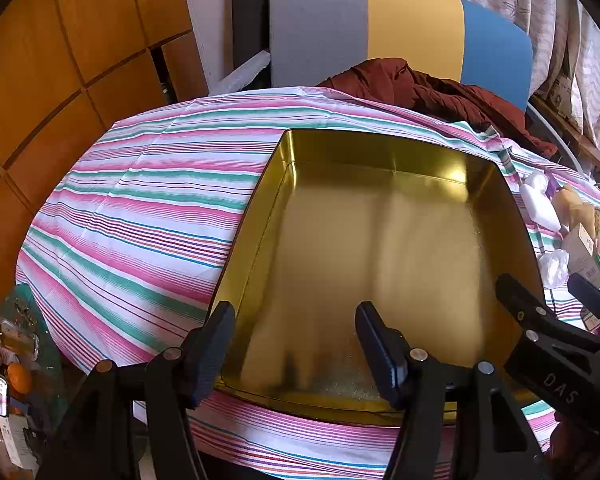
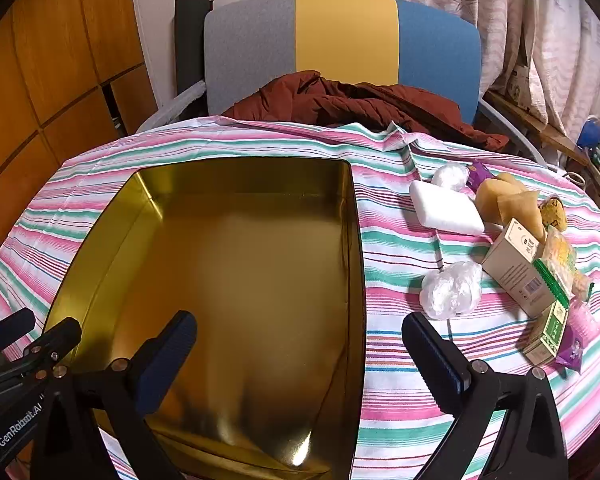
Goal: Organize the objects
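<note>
A large empty gold tin tray [image 1: 380, 248] lies on the striped tablecloth; it also shows in the right wrist view [image 2: 236, 272]. My left gripper [image 1: 296, 344] is open and empty over the tray's near left corner. My right gripper [image 2: 300, 356] is open and empty, straddling the tray's right wall. To the right of the tray lie a white foam block [image 2: 446, 208], two crumpled clear plastic balls [image 2: 452, 290], a beige carton [image 2: 518, 266], yellow-brown wedge packets [image 2: 508, 202], a green box [image 2: 548, 330] and purple snack packets [image 2: 572, 350].
The striped cloth [image 1: 140, 208] covers a round table. A chair with a grey, yellow and blue back [image 2: 340, 40] stands behind it with a maroon jacket [image 2: 360, 104] on the seat. Wooden cupboards [image 1: 40, 80] are at left. Clutter sits low at left [image 1: 8, 360].
</note>
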Available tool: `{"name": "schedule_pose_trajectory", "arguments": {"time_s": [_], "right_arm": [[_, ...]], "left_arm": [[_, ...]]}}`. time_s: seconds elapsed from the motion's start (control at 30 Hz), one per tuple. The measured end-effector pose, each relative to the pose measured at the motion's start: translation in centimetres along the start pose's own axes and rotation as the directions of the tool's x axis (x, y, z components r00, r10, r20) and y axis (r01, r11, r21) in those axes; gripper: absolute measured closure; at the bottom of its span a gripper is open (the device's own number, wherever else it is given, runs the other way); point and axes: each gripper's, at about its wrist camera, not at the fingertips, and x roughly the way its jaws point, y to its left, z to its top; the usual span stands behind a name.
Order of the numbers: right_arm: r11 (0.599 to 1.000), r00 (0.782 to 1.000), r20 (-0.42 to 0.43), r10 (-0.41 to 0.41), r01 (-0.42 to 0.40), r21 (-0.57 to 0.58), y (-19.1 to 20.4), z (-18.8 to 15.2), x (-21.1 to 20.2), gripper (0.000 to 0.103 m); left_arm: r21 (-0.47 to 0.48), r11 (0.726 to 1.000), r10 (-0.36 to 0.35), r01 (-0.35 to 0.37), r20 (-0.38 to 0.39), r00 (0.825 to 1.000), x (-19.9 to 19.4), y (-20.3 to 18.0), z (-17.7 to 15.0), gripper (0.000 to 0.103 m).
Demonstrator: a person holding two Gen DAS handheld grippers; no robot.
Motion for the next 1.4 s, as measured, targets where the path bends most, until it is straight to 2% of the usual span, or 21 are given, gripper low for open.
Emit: {"name": "schedule_pose_trajectory", "arguments": {"time_s": [1.4], "right_arm": [[1.000, 0.999, 0.031, -0.013, 0.013, 0.017, -1.3, 0.3, -1.1, 0.000]], "left_arm": [[0.025, 1.000, 0.009, -0.009, 0.000, 1.000, -0.3, -0.6, -0.2, 0.040]]}}
